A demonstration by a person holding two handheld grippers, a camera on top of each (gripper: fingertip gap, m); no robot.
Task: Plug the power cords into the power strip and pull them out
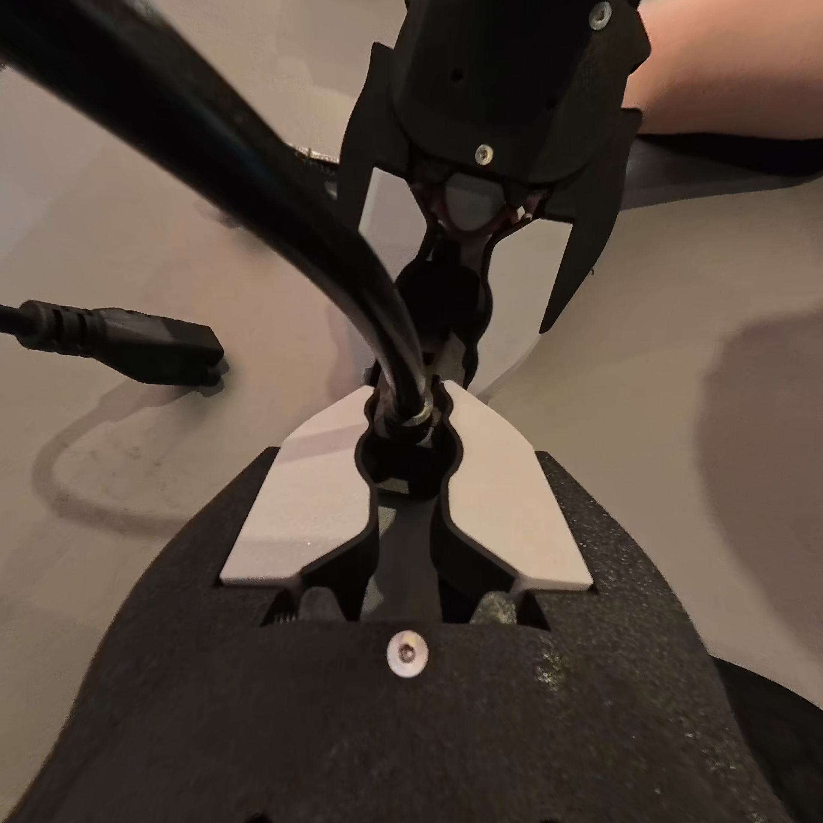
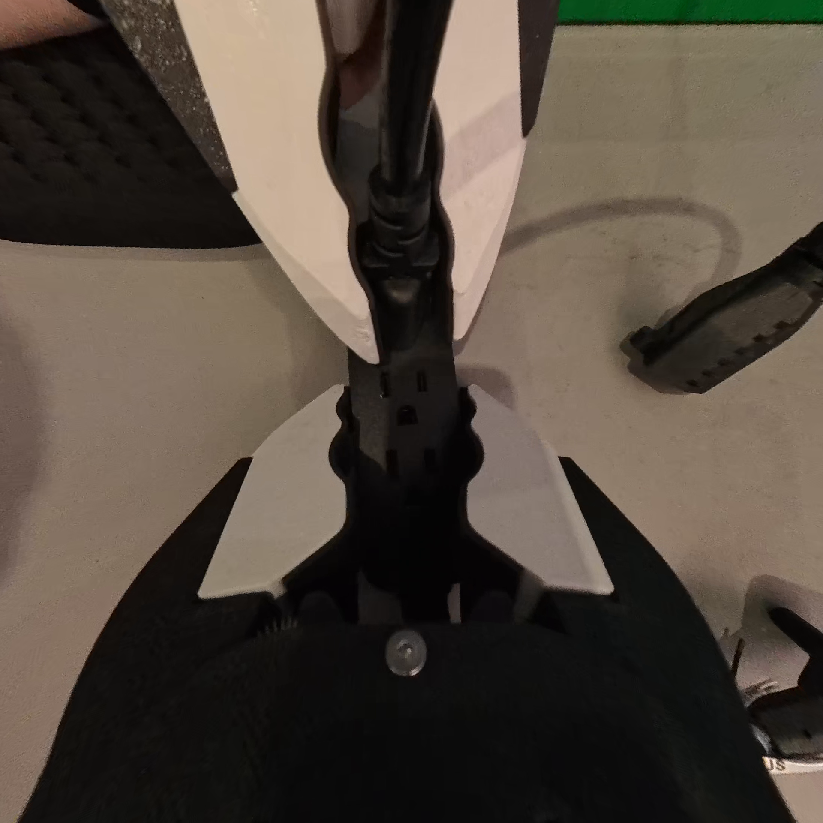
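Beige table point(image 2: 133, 401) — black power strip point(image 2: 403, 414), unreadable label point(image 2: 797, 767)

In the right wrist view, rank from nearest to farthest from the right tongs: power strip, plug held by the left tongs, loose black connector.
1. power strip: between the right tongs.
2. plug: straight ahead, in the left tongs.
3. loose black connector: off right on the table.

Glossy black cord point(image 1: 249, 196); seemingly matt table point(image 1: 111, 222).

The black ribbed power strip point(image 2: 403, 427) lies on the pale bench point(image 2: 133, 401) between both grippers, a loose black moulded connector point(image 2: 721, 343) to its right.
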